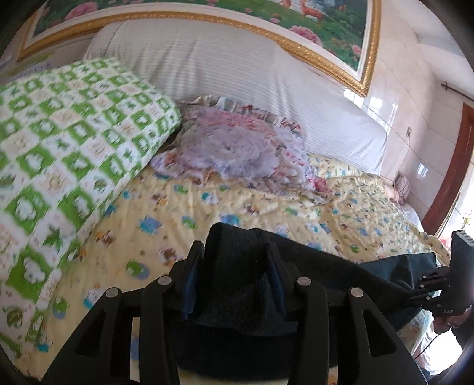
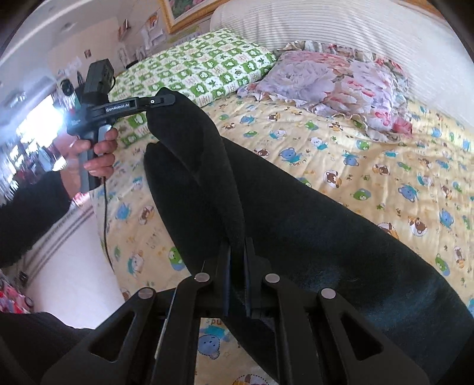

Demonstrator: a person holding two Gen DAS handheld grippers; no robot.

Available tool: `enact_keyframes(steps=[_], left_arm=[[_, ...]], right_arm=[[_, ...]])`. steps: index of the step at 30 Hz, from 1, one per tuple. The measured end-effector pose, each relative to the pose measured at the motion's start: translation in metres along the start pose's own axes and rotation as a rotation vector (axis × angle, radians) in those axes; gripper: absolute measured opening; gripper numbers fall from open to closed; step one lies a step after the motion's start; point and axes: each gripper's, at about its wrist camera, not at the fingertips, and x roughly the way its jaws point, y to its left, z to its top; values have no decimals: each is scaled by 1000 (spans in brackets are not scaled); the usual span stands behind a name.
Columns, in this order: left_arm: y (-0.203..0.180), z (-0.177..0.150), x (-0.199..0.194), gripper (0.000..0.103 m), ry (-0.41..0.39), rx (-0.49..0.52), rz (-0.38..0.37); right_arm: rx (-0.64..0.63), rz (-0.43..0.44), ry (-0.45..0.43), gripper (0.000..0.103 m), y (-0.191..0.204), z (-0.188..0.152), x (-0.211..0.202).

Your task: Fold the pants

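Both tongs are clamped on the black pants [image 2: 296, 213]: left gripper [image 2: 166, 100] pinching one end up at ten o'clock, right gripper [image 2: 237, 266] biting the near edge. The pants' long axis runs between them, sagging onto the yellow quilt [image 2: 370, 165]. Neither hand's nearer; I'd judge both must travel together.

A home bedroom — a bed [image 1: 266, 207] with a cartoon-print quilt, pillows [image 1: 74, 142] at its head, a gold-framed painting [image 1: 207, 17] above.
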Motion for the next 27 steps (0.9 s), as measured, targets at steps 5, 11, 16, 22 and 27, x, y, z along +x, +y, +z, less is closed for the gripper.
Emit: enact_keyframes(steps=[5, 11, 16, 22, 27], left_arm=[[13, -15, -13, 53, 20, -37, 22], [25, -34, -35, 63, 40, -120, 47], [32, -48, -51, 64, 56, -245, 54], [26, -63, -59, 69, 64, -369, 29], [18, -70, -51, 70, 94, -394, 48]], right_arm=[[-16, 0, 3, 8, 5, 0, 3], [-37, 38, 13, 12, 9, -3, 0], [-37, 82, 52, 39, 11, -8, -1], [-16, 133, 22, 49, 14, -3, -11], [4, 141, -14, 49, 14, 17, -13]])
